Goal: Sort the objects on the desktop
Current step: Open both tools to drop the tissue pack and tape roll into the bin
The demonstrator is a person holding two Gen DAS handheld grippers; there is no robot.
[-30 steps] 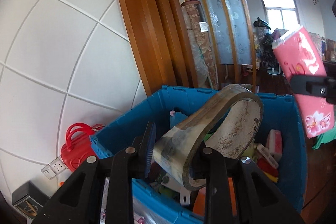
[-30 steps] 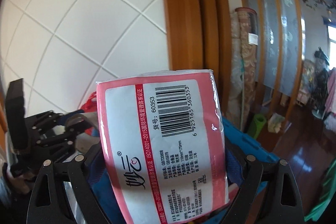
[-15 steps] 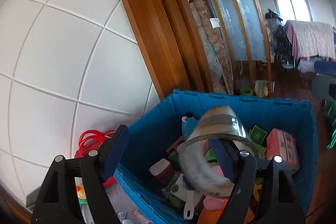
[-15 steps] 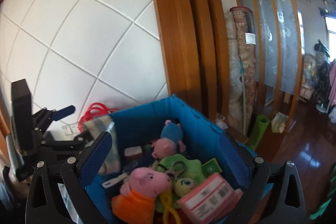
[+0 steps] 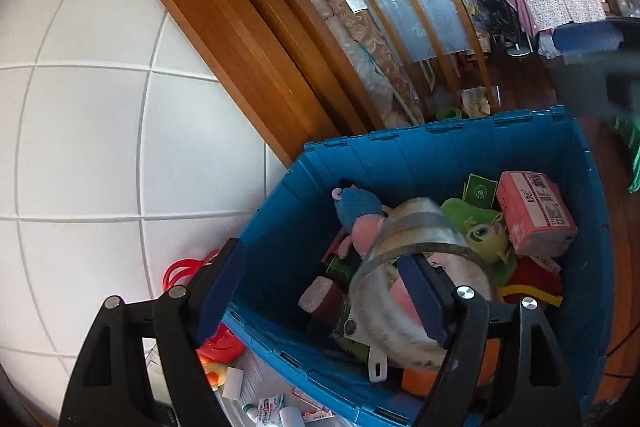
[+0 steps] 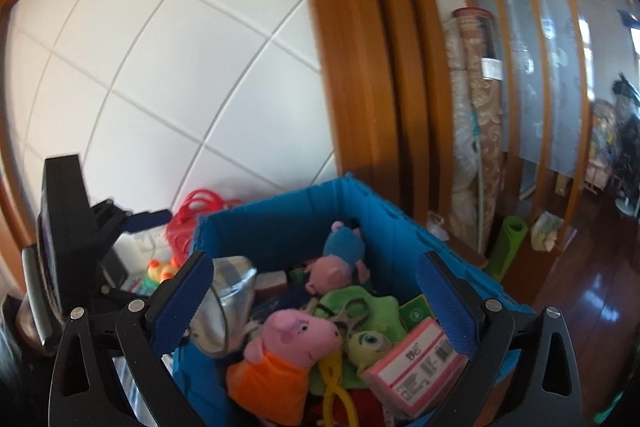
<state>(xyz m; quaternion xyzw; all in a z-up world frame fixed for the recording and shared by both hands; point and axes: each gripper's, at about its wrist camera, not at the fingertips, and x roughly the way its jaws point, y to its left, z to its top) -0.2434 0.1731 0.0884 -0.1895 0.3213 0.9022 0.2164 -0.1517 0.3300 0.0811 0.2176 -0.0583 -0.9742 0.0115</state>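
Note:
A blue crate (image 5: 436,151) holds plush toys and a pink tissue pack (image 5: 534,215). My left gripper (image 5: 320,255) is open above the crate's near left corner. A big worn tape roll (image 5: 420,227) hangs looped around its right finger (image 5: 420,295), with no pad pressing on it. My right gripper (image 6: 316,279) is open wide over the crate, with nothing between its fingers. In its view the tissue pack (image 6: 416,363) lies at the crate's near right and the tape roll (image 6: 228,299) sits by the left wall. The left gripper (image 6: 132,221) shows at the left.
A pig plush in orange (image 6: 288,359), a blue-clad plush (image 6: 344,247) and a green monster plush (image 6: 368,343) fill the crate. Red handles (image 5: 188,271) and small packets lie left of it. A tiled wall, a wooden frame and a rolled carpet (image 5: 360,39) stand behind.
My left jaws opened off the tape roll, which now hangs on one finger. The right gripper let the pink tissue pack drop into the crate. The left view rolled.

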